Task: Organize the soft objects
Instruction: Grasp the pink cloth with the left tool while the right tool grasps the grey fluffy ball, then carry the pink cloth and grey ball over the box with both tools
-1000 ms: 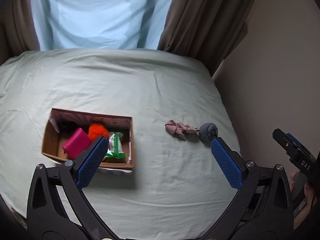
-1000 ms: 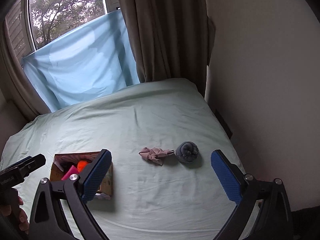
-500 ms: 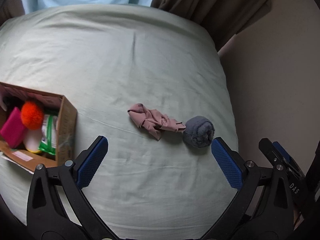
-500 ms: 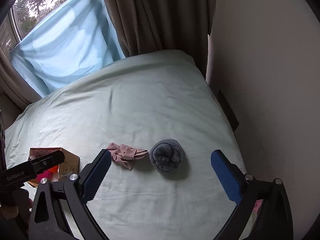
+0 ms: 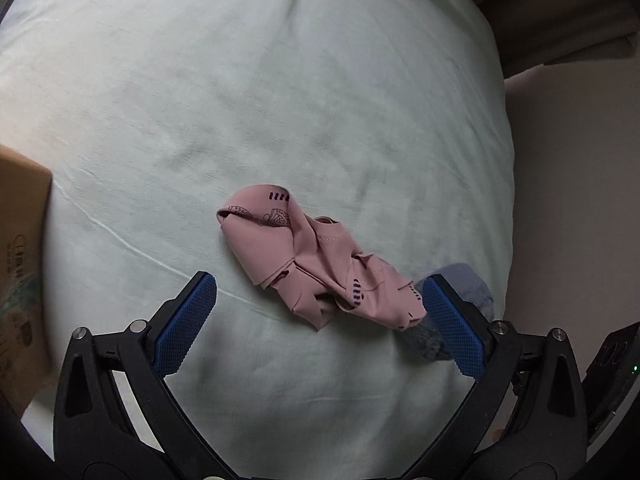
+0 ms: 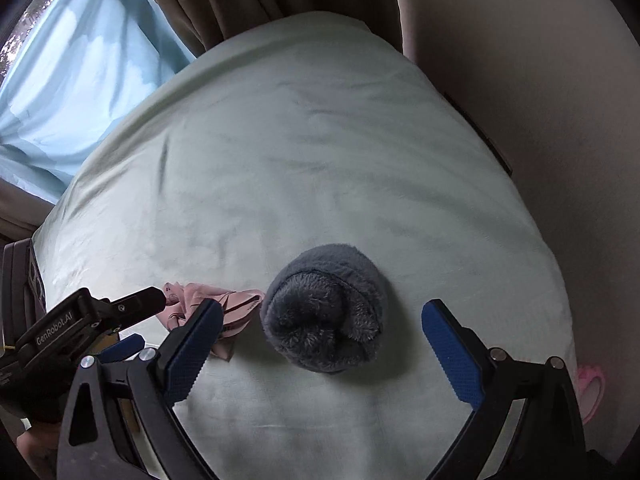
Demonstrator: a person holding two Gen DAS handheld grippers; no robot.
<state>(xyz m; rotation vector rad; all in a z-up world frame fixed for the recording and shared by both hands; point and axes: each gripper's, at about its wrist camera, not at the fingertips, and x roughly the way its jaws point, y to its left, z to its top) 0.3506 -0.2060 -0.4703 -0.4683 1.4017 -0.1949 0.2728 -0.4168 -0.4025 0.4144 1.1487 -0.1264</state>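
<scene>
Both your grippers spread wide over the bed, holding nothing

Your left gripper (image 5: 320, 312) has the crumpled pink cloth (image 5: 316, 264) lying right between its 2 fingers, not touching them. Your right gripper (image 6: 322, 336) frames the fuzzy grey sock ball (image 6: 324, 308) the same way. Cloth touches the ball's left side; cardboard box (image 5: 22, 264) sits far left on the pale green sheet (image 5: 280, 92).

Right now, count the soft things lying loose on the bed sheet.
2. The pink cloth lies crumpled between the left tool's open jaws; the grey fuzzy roll sits right beside it, between the right tool's open jaws. More may lie outside these views.
</scene>
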